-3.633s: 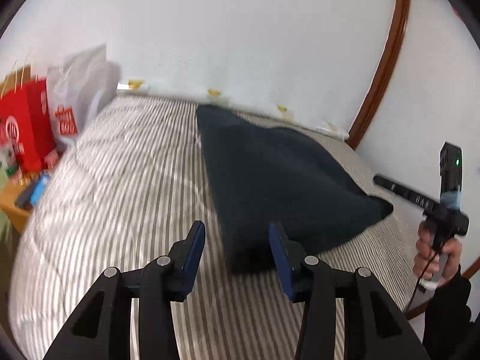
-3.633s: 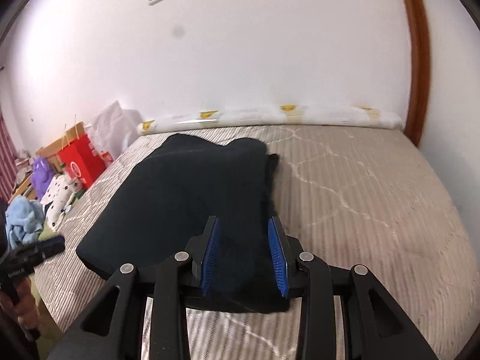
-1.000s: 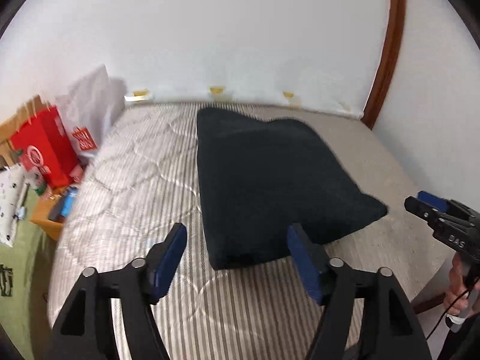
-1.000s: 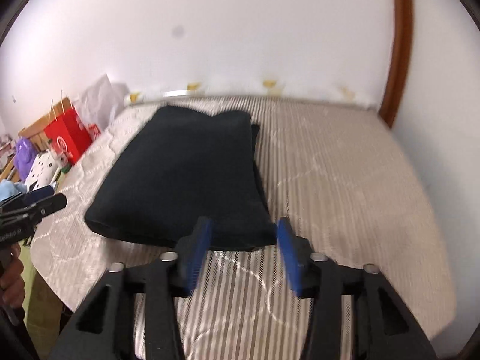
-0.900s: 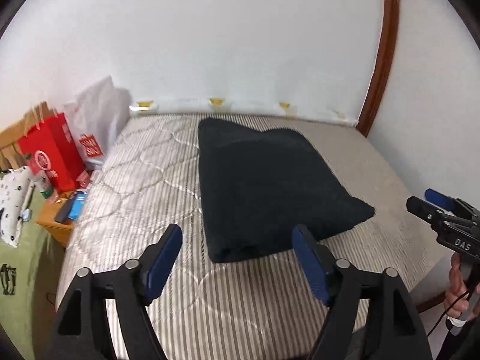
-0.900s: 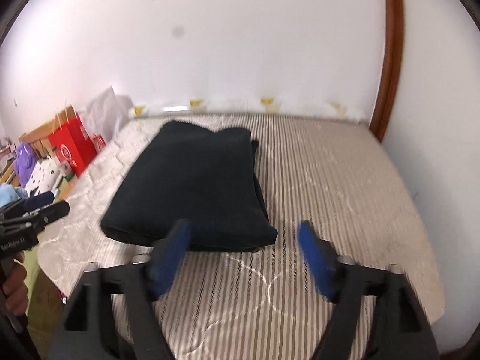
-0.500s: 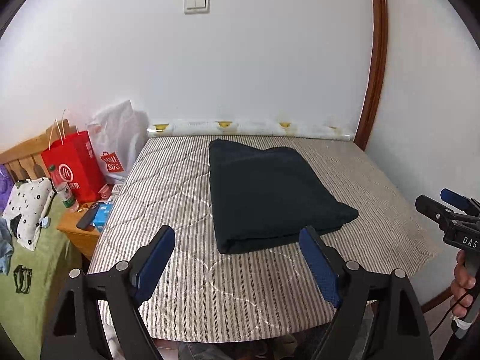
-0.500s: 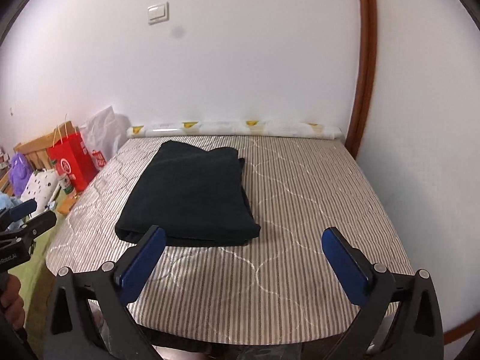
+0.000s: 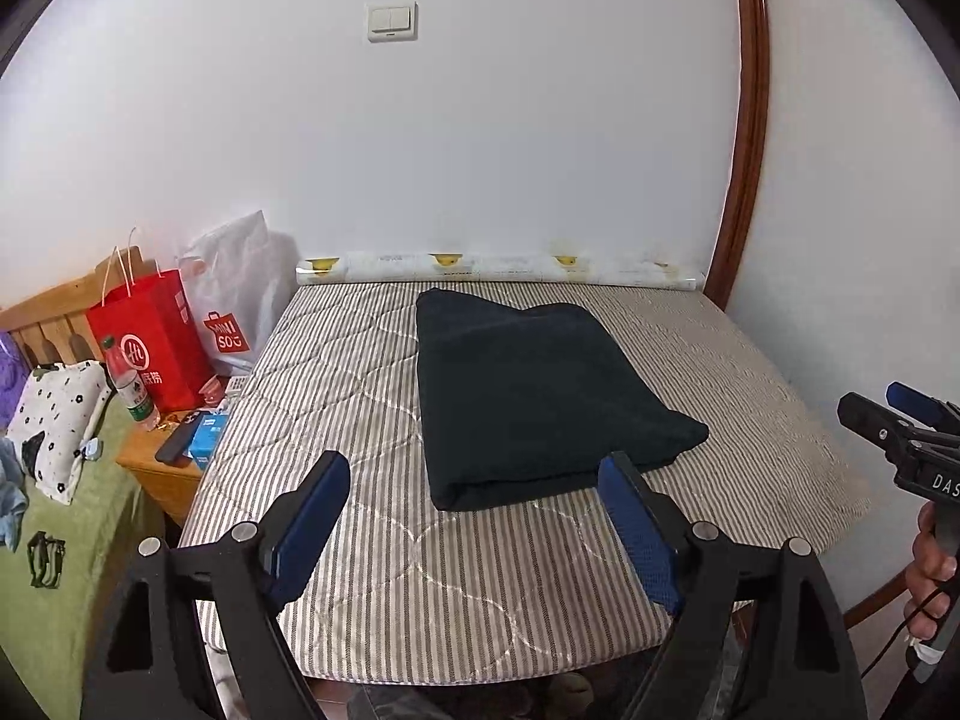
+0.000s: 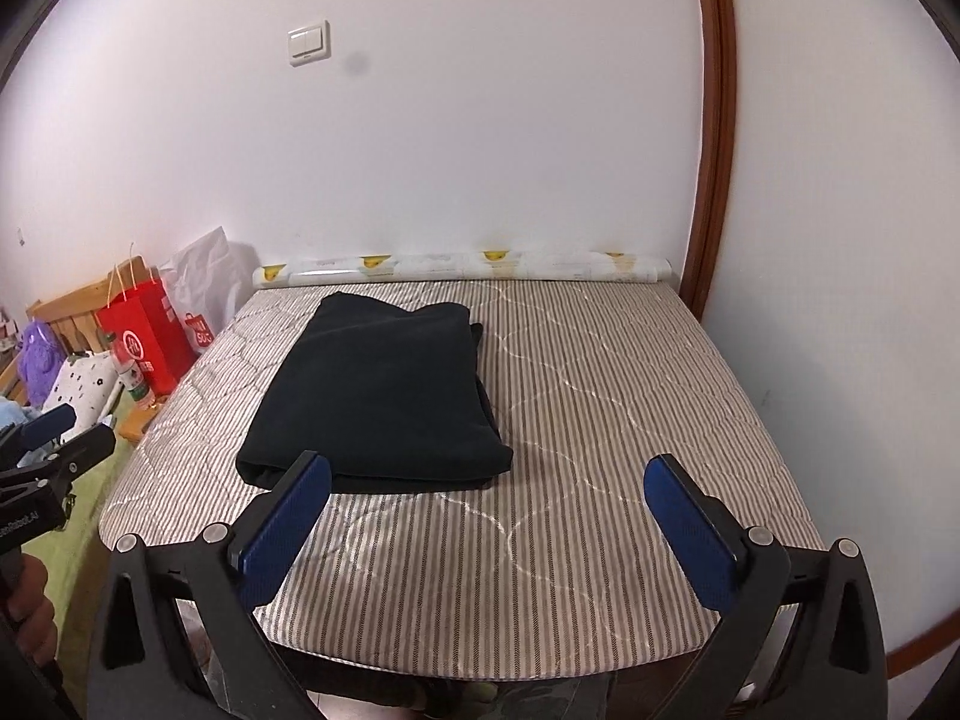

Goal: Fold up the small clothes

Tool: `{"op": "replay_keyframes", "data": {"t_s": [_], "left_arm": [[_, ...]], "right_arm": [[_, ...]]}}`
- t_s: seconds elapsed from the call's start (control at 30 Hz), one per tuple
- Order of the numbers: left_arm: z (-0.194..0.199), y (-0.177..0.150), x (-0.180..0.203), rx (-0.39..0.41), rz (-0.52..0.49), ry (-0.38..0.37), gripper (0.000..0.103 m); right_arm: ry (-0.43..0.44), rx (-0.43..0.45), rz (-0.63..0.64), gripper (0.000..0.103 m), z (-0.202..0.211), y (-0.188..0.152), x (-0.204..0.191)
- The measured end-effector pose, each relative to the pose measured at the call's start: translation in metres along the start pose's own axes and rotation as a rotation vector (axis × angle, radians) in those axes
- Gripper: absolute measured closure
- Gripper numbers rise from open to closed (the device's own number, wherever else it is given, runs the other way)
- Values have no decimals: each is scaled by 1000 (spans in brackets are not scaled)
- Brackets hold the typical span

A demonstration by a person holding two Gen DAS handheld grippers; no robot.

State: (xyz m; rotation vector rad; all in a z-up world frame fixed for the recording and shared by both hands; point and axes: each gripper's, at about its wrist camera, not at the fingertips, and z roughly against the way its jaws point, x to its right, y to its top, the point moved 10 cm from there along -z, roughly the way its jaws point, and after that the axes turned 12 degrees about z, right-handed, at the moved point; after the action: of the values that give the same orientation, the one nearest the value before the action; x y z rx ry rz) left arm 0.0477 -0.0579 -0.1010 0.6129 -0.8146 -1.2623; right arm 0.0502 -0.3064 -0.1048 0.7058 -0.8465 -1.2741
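So the clutter is all off to the left of the bed: a red paper bag (image 9: 153, 339) and a white Miniso bag (image 9: 237, 294) lean by the wall, with a plastic bottle (image 9: 129, 387) in front of the red one. A little wooden nightstand (image 9: 165, 471) sits right against the mattress (image 9: 372, 396) edge with a dark phone and a blue box on it. There's also a spotted white cloth (image 9: 57, 420) on a green cover further left. A rolled-up sheet with yellow marks (image 10: 462, 267) lies along the wall at the far end of the mattress, and a light switch (image 9: 391, 21) is up on the wall. None of it is between the grippers and the cloth; the striped mattress around the garment is bare.

The left gripper (image 9: 474, 522) has its jaws spread wide with nothing between them, hanging above the near edge of the mattress and not touching anything. The right gripper (image 10: 489, 516) is open even wider, also empty, also over the near edge. Each one shows up at the edge of the other's view, held in a hand (image 9: 930, 564).

The folded dark garment (image 9: 534, 390) is lying flat on the mattress, left of centre in the right wrist view. It's a longish rectangle, long axis running from the near edge toward the far wall, with a thick folded edge facing the grippers. A bit of lower layer peeks out along its right side.
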Motion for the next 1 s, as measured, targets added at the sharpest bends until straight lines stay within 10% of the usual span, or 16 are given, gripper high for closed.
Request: {"op": "replay_keyframes", "data": {"t_s": [1.0], "left_arm": [[-1,-4,-1,-6,0,3,19]], "right_arm": [[-16,-10,7,0,0,-6,0]]}}
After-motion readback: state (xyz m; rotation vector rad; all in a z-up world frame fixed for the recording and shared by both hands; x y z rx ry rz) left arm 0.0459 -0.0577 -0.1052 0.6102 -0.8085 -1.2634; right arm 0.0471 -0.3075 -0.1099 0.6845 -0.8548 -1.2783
